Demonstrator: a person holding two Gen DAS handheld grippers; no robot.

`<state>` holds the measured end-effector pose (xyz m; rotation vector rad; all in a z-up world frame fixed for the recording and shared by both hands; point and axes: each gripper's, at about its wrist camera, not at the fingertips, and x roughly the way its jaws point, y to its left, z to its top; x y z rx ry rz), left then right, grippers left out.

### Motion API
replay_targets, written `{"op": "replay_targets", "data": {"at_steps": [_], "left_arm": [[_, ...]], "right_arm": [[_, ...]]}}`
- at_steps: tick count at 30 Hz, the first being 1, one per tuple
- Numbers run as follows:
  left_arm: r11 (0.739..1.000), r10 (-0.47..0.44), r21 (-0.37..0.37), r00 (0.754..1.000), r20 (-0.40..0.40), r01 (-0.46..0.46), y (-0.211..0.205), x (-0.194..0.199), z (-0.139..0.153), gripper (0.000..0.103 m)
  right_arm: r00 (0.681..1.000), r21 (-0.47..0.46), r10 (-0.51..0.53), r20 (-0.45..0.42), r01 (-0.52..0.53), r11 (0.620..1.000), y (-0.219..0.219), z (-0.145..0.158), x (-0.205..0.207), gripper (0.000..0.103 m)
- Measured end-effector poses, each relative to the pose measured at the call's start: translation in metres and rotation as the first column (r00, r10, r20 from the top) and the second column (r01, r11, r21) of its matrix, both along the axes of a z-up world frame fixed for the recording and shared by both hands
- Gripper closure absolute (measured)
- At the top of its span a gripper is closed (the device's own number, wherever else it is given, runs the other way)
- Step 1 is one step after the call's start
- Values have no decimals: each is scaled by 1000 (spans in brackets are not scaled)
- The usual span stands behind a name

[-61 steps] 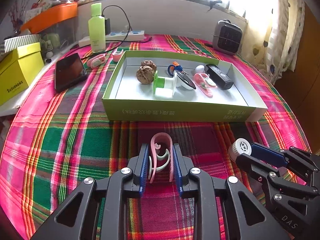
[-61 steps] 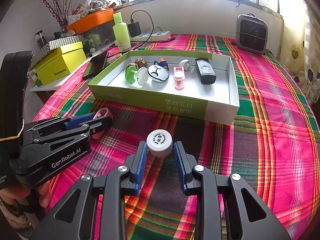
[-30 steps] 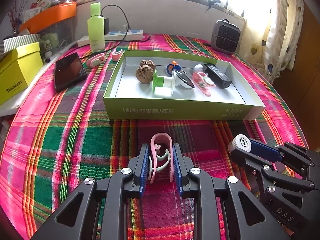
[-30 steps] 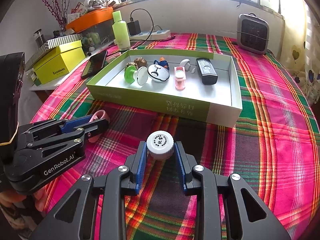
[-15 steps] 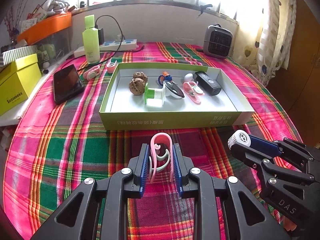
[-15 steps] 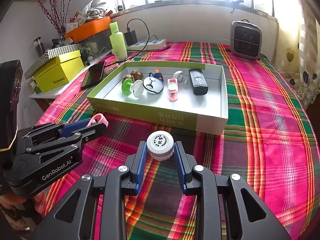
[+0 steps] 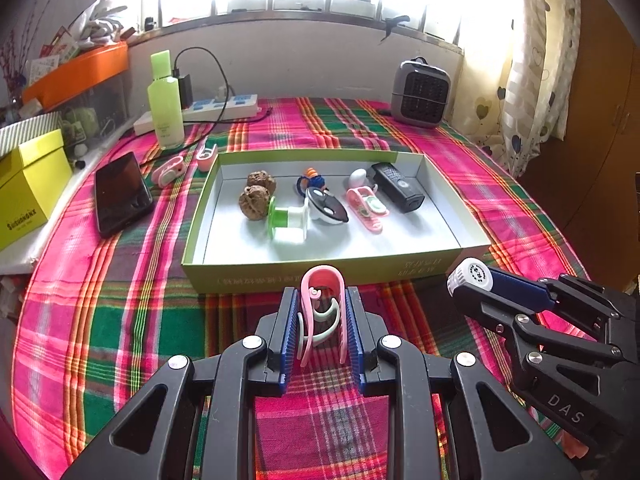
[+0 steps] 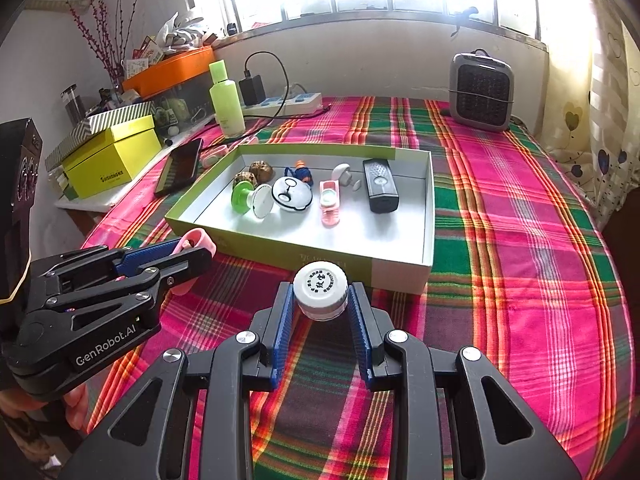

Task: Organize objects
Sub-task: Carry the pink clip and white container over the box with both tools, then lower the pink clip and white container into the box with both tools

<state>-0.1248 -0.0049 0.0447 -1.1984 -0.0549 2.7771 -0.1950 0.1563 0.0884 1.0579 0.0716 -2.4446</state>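
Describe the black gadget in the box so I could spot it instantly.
Find the shallow green box on the plaid tablecloth. The black gadget lies at the right end of the row inside, the only dark, rectangular item there.

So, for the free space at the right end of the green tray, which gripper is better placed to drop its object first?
Probably the right gripper: it holds the white cap near the green tray wall's right end, while the left gripper holds the pink clip farther left.
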Motion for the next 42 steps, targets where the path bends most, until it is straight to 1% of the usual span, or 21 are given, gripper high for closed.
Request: {"op": "replay_targets", "data": {"at_steps": [9, 17, 27, 42], "left_arm": [[1000, -28, 13, 1000, 8, 28, 7, -13, 3, 82], [999, -28, 23, 1000, 4, 28, 7, -29, 8, 82], [999, -28, 32, 999, 32, 27, 8, -52, 2, 82], [999, -35, 18, 998, 52, 34, 16, -78, -6, 82]], "right_arm": [[1000, 1, -14, -6, 14, 1000, 4, 4, -13, 74], [1000, 0, -24, -10, 24, 1000, 5, 7, -25, 74], [999, -1, -38, -13, 38, 999, 7, 9, -52, 74], [998, 23, -55, 36, 55, 998, 8, -7, -83, 74]]}}
